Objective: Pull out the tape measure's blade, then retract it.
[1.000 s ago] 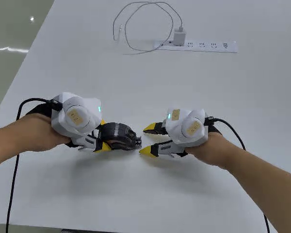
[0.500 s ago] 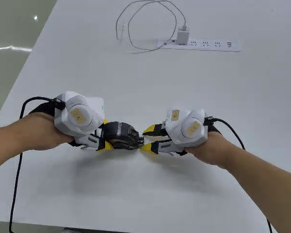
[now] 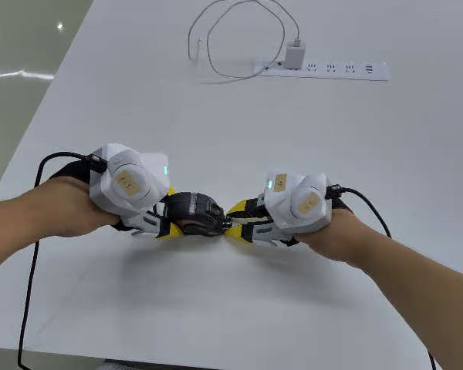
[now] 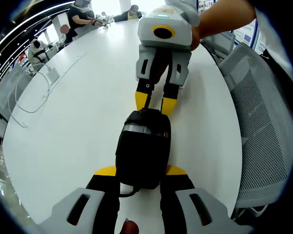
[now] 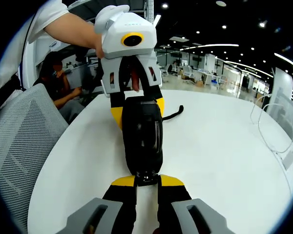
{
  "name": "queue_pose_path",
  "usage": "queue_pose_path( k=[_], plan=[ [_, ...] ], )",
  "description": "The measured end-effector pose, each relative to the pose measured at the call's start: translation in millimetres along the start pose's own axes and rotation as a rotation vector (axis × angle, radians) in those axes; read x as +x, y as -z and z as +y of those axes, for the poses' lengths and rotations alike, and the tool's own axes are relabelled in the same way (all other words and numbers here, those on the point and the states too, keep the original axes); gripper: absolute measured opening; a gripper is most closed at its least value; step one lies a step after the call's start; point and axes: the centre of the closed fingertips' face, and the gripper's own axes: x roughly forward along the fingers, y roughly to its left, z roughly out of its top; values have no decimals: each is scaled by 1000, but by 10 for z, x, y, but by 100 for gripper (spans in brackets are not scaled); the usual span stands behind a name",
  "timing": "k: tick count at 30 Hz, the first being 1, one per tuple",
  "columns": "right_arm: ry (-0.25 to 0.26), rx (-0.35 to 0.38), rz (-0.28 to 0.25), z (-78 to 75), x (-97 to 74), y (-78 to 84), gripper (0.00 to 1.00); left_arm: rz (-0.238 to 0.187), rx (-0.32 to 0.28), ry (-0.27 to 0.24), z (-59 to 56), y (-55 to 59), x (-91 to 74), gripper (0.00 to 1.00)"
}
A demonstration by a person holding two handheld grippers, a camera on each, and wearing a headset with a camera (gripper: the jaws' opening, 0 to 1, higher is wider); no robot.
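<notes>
Since 1.0 s ago: right gripper [image 3: 236,222] has come in from the right of the tape measure [image 3: 193,214]. Its jaws, wide then, are now pinched narrow on the case's front end. The blade hook is too small to make out. Left gripper [image 3: 163,227] clamps the case's rear on the table [image 3: 216,308]. Bare tabletop runs beyond the tape measure to the power strip [image 3: 332,71]; the table's edge is nearer on the person's side.

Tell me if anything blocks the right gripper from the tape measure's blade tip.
Nothing visible does. The right gripper has its jaws on either side of the front tip of the tape measure, while the left gripper clamps its body.
</notes>
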Motion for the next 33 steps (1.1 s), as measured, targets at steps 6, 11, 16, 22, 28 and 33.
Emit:
queue_pose_path(
  k=[6,11,16,22,28,33],
  plan=[
    [-2,9,1,8,0,-8,11,1,2,1,2,5,2,27],
    [9,18,5,8,-2,-7,10,2,5,4,0,4,1,27],
    [20,20,9,12,1,-6,10,1,11,9,-3,4,-3,27],
    [34,16,17,11,0,-3,9,2,16,12,-6,2,-7,26],
    [34,19,23,7,-13,8,8,0,14,9,-4,2,-5,26],
    [32,22,21,6,-14,12,8,0,15,11,-4,0,-5,26]
  ],
)
